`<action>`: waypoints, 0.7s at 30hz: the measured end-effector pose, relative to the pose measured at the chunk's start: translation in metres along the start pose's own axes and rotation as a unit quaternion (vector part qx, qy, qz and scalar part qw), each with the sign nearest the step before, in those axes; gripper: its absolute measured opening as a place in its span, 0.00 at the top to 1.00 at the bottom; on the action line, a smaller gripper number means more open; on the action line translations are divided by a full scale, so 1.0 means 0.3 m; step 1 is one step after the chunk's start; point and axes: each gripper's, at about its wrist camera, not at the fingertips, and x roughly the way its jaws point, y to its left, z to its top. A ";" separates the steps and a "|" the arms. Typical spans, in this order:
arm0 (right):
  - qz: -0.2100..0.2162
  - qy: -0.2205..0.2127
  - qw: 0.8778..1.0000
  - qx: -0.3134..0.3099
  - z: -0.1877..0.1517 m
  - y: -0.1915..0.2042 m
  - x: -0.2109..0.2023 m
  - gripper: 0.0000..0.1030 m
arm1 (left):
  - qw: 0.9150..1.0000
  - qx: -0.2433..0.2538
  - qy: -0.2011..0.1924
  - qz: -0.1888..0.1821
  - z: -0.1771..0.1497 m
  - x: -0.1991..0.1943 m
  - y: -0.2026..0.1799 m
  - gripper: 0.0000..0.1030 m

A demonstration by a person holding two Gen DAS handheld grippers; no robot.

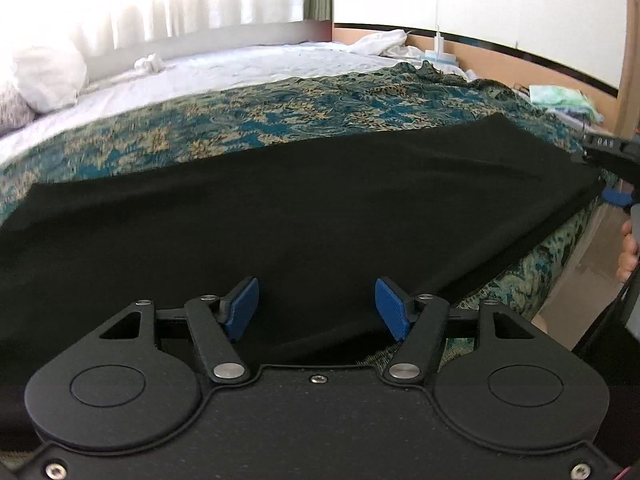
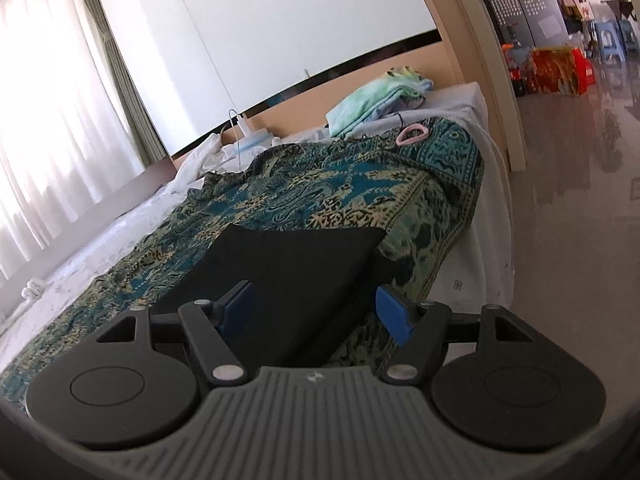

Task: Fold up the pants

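Observation:
Black pants (image 1: 304, 208) lie spread flat across a teal and beige patterned bedspread (image 1: 248, 120), one edge running along the bed's side. My left gripper (image 1: 318, 308) hovers over their near part, open, with black cloth showing in the wide gap between its blue pads (image 1: 242, 306). My right gripper (image 1: 608, 184) pokes in at the right edge by the pants' far end, with a hand (image 1: 628, 248) below it. In the right wrist view the pants (image 2: 288, 272) stretch away from my right gripper (image 2: 316, 308), which is open, its pads apart over the cloth's near end.
A white sheet (image 1: 224, 68) and a pillow (image 1: 44, 76) lie beyond the bedspread. Folded pale green clothes (image 2: 376, 100) and a pink hair tie (image 2: 412, 135) sit at the bed's far end, a charger cable (image 2: 240, 124) by the wall. Shiny floor (image 2: 568, 240) runs along the right.

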 end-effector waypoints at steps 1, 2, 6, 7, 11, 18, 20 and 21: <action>0.001 0.003 1.000 0.005 0.000 -0.003 0.001 0.23 | 1.000 -0.007 0.001 -0.004 -0.002 -0.001 0.008 0.38; 0.004 0.007 1.000 0.011 0.002 -0.007 0.003 0.23 | 1.000 -0.012 0.002 -0.008 -0.003 -0.001 0.012 0.38; 0.016 0.029 0.998 0.054 0.006 -0.033 0.023 0.23 | 1.000 -0.004 -0.002 -0.004 -0.003 0.002 0.018 0.38; 0.016 0.032 0.997 0.070 0.006 -0.042 0.025 0.23 | 1.000 -0.005 -0.002 -0.003 -0.004 0.000 0.019 0.38; 0.012 0.033 0.986 0.160 0.004 -0.118 0.018 0.66 | 1.000 -0.024 0.003 -0.012 0.006 -0.010 0.040 0.40; 0.019 0.033 0.968 0.250 0.005 -0.221 0.038 0.78 | 0.999 -0.042 -0.010 -0.029 0.051 -0.039 0.075 0.53; 0.019 0.037 0.972 0.232 0.012 -0.208 0.049 0.78 | 0.999 -0.032 -0.017 -0.028 0.063 -0.035 0.067 0.53; 0.016 0.037 0.974 0.224 0.014 -0.201 0.052 0.77 | 0.999 -0.027 -0.018 -0.026 0.065 -0.032 0.061 0.53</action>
